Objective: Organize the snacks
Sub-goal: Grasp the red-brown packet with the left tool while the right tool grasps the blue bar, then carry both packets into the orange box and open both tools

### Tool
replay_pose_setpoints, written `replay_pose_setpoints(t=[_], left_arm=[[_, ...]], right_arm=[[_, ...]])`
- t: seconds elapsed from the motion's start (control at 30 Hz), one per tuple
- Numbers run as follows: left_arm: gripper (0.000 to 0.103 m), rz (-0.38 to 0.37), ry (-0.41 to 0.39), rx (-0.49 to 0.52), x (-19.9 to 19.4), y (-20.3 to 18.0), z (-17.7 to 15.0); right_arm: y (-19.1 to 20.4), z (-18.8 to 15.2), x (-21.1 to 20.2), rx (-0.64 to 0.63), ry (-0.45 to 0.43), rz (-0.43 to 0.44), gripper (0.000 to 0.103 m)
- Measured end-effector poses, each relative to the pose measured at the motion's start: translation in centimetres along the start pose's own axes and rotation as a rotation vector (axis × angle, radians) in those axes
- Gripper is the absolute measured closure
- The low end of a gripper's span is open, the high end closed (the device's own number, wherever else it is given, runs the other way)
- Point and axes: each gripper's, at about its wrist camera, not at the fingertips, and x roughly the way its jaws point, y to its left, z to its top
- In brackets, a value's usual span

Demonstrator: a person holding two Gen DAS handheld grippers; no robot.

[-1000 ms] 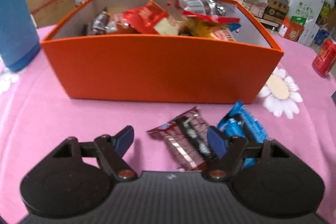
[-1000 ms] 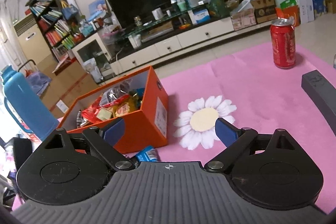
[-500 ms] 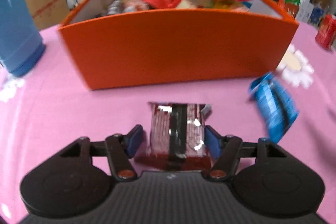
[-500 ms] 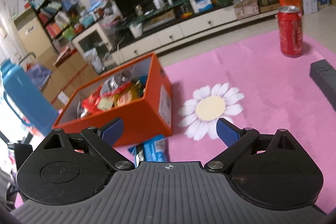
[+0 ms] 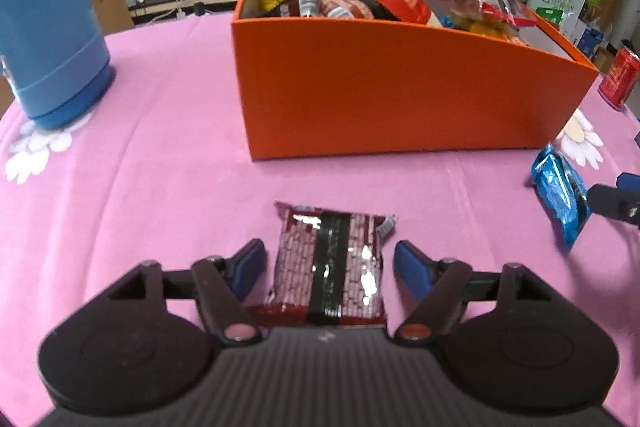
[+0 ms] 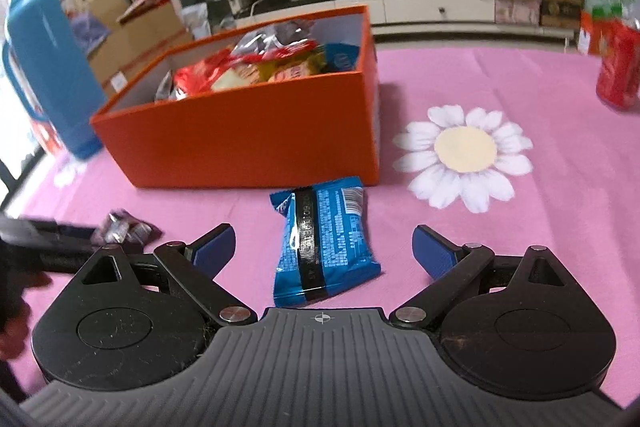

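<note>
My table [image 5: 168,163] wears a pink cloth printed with white daisies [image 6: 464,151]. On it, seen from my left wrist: an orange box [image 5: 392,99] at twelve o'clock, a blue flask [image 5: 48,19] at ten, a red can [image 5: 618,77] at two, a blue packet [image 5: 558,193] at three, and a maroon packet [image 5: 332,263] nearest me.

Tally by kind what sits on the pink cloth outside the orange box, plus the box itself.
Loose snack packets: 2, a dark red packet and a blue packet
Orange box: 1
Blue flask: 1
Red can: 1
Total: 5
</note>
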Motion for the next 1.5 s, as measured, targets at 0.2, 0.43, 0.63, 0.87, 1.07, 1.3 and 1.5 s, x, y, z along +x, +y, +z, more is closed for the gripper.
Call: replay_pose_setpoints(t=[0.2,0.43,0.63,0.87,1.07,1.3,1.5], left_arm=[[0.025,0.012,-0.023,0.012,0.1,-0.3,-0.4],[0.025,0.009,-0.028,-0.006,0.3,-0.2,-0.2],[0.025,0.009,-0.032,-0.005,0.3,-0.2,-0.2],[0.034,0.036,-0.058,0.041,0.4,-0.8,-0.8],[0.053,0.004,-0.05,0.027,-0.7,-0.4,-1.3],[0.053,-0.067,-0.138,-0.03,-5.6,-0.3,0.4],[0.053,-0.061,-0.263,-0.035,-6.8,-0.7,7.4]], right_arm=[[0.7,0.2,2.6,-0.018,0.045,-0.016,0.022],[2.6,0.1,4.5,-0.082,0.068,-0.041,0.03],[3.0,-0.3,4.9,-0.116,0.075,-0.063,0.033],[3.1,-0.8,4.8,-0.158,0.051,-0.086,0.064],[2.3,-0.9,3.1,-0.116,0.05,-0.043,0.072],[1.1,0.1,-2.1,-0.063,-0.084,-0.021,0.072],[1.6,5.3,-3.3,-0.04,-0.215,-0.023,0.072]])
